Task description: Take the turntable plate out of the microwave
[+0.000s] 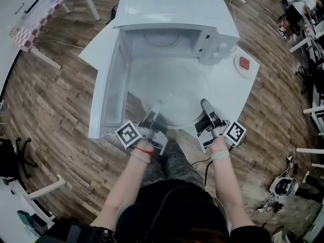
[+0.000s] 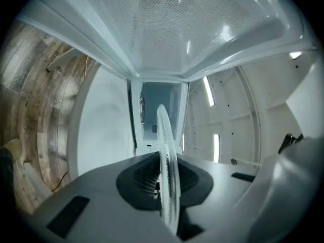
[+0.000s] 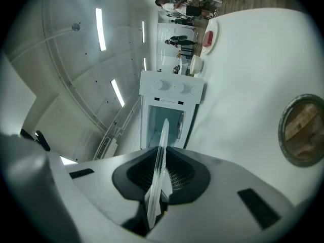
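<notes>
A white box-shaped microwave oven point(image 1: 172, 11) stands on a round white table point(image 1: 223, 87) with its white door point(image 1: 104, 90) swung wide open on the left side. The clear round glass turntable plate point(image 1: 169, 92) is held level just in front of the microwave's open mouth, its near edge well out from the cavity. Whether its far edge has cleared the mouth cannot be told.

The left gripper point(image 1: 154, 109) pinches the near left part of the plate's rim. In the left gripper view the glass edge point(image 2: 167, 171) runs between the ribbed black pads, which press on it. The right gripper point(image 1: 205, 106) pinches the near right part of the rim in the same way, the glass point(image 3: 158, 176) clamped between its pads.

A small white dish with a red piece on it point(image 1: 245, 65) lies on the table just right of the microwave.
</notes>
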Available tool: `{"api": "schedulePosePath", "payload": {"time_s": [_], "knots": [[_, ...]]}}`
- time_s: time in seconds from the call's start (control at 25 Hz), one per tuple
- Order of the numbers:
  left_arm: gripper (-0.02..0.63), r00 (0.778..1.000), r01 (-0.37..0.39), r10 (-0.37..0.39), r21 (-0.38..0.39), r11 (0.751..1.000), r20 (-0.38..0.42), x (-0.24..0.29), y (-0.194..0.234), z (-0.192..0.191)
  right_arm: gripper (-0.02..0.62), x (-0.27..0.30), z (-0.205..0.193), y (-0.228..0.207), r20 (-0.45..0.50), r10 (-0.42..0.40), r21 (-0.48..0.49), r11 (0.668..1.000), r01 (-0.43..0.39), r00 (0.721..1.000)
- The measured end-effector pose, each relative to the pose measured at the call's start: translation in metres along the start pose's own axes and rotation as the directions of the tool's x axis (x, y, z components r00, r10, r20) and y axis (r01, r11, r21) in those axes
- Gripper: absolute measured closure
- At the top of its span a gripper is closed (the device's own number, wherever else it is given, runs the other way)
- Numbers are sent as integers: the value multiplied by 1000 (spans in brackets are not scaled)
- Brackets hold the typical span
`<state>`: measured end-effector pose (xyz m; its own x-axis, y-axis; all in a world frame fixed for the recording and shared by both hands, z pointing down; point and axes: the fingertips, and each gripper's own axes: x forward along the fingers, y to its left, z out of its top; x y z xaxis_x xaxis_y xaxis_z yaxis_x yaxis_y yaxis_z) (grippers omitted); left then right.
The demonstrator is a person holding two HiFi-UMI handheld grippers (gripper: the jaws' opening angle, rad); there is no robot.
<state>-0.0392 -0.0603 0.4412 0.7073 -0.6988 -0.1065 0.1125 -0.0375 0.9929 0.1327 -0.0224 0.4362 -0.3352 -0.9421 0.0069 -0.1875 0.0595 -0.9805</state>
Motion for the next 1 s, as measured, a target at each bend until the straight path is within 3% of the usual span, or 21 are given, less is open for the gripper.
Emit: {"api": "schedulePosePath", "payload": {"time_s": [0.72, 1.0], "knots": [[574, 999, 7, -7, 13, 1000, -49, -55, -7, -43, 546, -68, -36, 9, 26, 17, 2, 1000, -17, 1000], [574, 999, 18, -17, 28, 999, -41, -71, -11, -58, 546, -81, -42, 13, -30, 37, 1, 999, -37, 999]]}}
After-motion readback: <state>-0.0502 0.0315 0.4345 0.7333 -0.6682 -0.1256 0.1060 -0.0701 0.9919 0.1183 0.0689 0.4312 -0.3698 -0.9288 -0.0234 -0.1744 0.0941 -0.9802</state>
